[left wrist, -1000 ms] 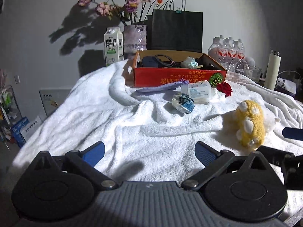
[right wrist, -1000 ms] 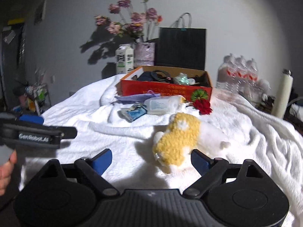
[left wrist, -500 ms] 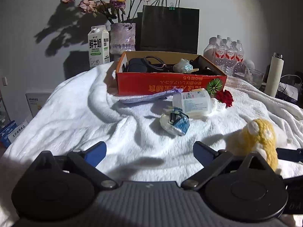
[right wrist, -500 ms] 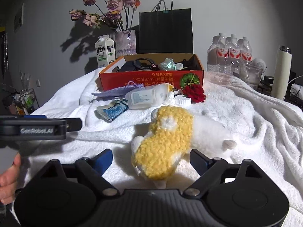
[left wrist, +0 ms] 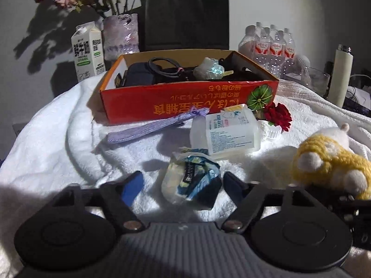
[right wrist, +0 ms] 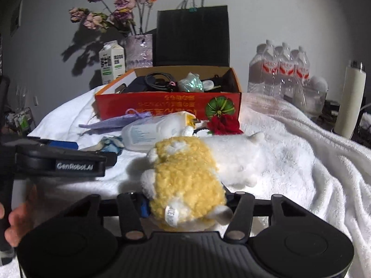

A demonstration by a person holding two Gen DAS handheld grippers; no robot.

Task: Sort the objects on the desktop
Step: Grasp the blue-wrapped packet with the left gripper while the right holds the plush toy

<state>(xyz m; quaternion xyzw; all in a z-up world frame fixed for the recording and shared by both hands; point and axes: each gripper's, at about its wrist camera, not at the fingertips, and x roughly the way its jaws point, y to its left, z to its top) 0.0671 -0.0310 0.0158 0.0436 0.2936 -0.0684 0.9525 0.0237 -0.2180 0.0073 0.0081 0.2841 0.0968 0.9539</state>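
Both grabs in progress at once. Left gripper [left wrist: 183, 185] has its jaws closing around the crumpled blue-and-white packet [left wrist: 190, 180] on the white towel [left wrist: 58, 139]. Packet sits between the fingers; the right finger looks about touching it, the left blue pad is clear of it, so no grip yet.

Right gripper [right wrist: 187, 206] is also closing, on the rear end of the yellow-and-white plush toy [right wrist: 192, 173]. Fingers sit narrow and hard up against the fur on both sides, and it looks pinched. Toy lies on its side on the towel, head pointing toward the box.

Destination, as I read it, is the orange cardboard box [left wrist: 185, 102] at the back of the towel, already part full of cables and bits. Still loose in front of it: purple fabric strap [left wrist: 157, 125], clear plastic bottle [left wrist: 231, 132] on its side, red fabric flower [left wrist: 278, 115].

Next move needs both closes to finish, then lift and carry forward to the box. Packet is limp wrapper and may slip or crumple. Plush held by one end will likely droop.

Versus a second ago: both grippers were wide open and further back. The packet was well ahead of the left one and the toy was ahead of the right, not between the fingers. Objects themselves haven't shifted.
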